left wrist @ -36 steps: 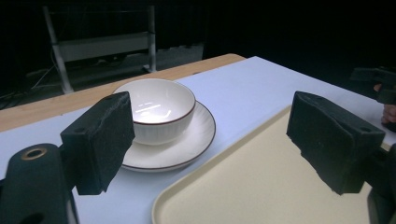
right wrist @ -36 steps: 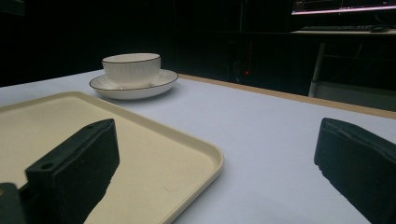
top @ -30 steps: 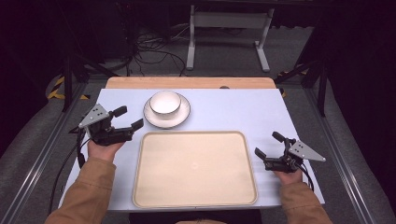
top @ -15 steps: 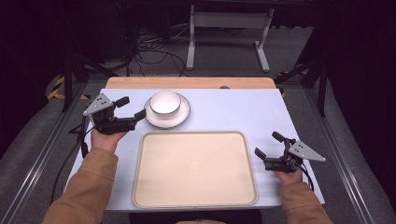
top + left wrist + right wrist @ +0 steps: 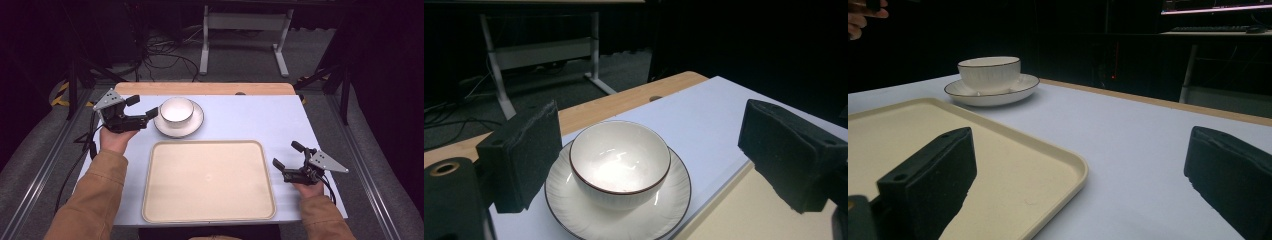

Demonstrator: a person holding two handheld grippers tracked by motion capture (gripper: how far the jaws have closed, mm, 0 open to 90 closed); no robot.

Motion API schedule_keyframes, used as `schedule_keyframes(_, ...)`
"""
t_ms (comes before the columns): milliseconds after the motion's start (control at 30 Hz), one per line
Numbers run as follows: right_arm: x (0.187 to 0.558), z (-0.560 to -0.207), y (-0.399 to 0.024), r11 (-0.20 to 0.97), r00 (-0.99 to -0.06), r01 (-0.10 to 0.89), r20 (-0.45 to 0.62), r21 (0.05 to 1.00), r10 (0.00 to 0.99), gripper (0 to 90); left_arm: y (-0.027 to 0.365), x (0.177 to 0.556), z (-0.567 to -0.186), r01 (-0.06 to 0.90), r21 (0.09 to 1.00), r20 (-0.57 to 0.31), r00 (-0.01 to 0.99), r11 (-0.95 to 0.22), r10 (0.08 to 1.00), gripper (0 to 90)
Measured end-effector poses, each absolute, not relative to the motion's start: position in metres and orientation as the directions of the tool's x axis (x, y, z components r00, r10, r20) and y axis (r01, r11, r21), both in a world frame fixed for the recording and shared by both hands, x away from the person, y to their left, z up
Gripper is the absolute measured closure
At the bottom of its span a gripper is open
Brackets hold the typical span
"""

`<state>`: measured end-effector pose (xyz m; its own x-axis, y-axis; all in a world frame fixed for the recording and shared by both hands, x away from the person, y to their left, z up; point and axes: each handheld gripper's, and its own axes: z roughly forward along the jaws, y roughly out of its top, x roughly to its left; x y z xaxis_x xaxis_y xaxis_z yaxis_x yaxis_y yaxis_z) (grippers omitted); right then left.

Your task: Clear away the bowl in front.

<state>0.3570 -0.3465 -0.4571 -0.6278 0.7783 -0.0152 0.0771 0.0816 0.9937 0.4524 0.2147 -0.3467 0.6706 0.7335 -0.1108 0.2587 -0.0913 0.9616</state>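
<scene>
A white bowl (image 5: 176,110) with a dark rim stands on a white saucer (image 5: 193,127) at the back left of the table; both also appear as the bowl (image 5: 620,162) on its saucer (image 5: 674,205) and, far off, the bowl (image 5: 989,73). My left gripper (image 5: 142,106) hovers just left of the saucer, open, jaws wide and empty, aimed at the bowl. My right gripper (image 5: 288,156) rests low by the right edge of the cream tray (image 5: 165,200), open and empty. The tray (image 5: 898,125) is bare.
A pale blue mat (image 5: 250,117) covers the table, with a wooden strip (image 5: 210,88) along the far edge. Cables trail off the left side. A metal stand (image 5: 242,22) sits on the floor beyond the table.
My left gripper has moved forward and right, from beside the tray's corner up to the saucer's left side. The right gripper has stayed put.
</scene>
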Motion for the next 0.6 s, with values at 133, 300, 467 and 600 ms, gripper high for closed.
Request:
schedule_keyframes(133, 0.357, -0.457, -0.346, 0.078, -0.627, 0.08, -0.011, 0.994, 0.779, 0.9, 0.211, 0.459, -0.346, 0.263, 0.959, -0.101, 0.664, -0.105, 0.741, 11.0)
schedule_keyframes(300, 0.357, -0.457, -0.346, 0.077, -0.625, 0.08, -0.01, 0.994, 0.78, 0.9, 0.209, 0.466, -0.344, 0.254, 0.962, -0.094, 0.647, -0.098, 0.757, 11.4)
schedule_keyframes(467, 0.357, -0.457, -0.347, 0.076, -0.624, 0.081, -0.009, 0.994, 0.781, 0.9, 0.206, 0.472, -0.346, 0.255, 0.962, -0.091, 0.642, -0.1, 0.762, 11.7)
schedule_keyframes(600, 0.357, -0.457, -0.347, 0.074, -0.622, 0.082, -0.007, 0.994, 0.783, 0.9, 0.204, 0.481, -0.348, 0.274, 0.955, -0.095, 0.641, -0.112, 0.761, 11.8)
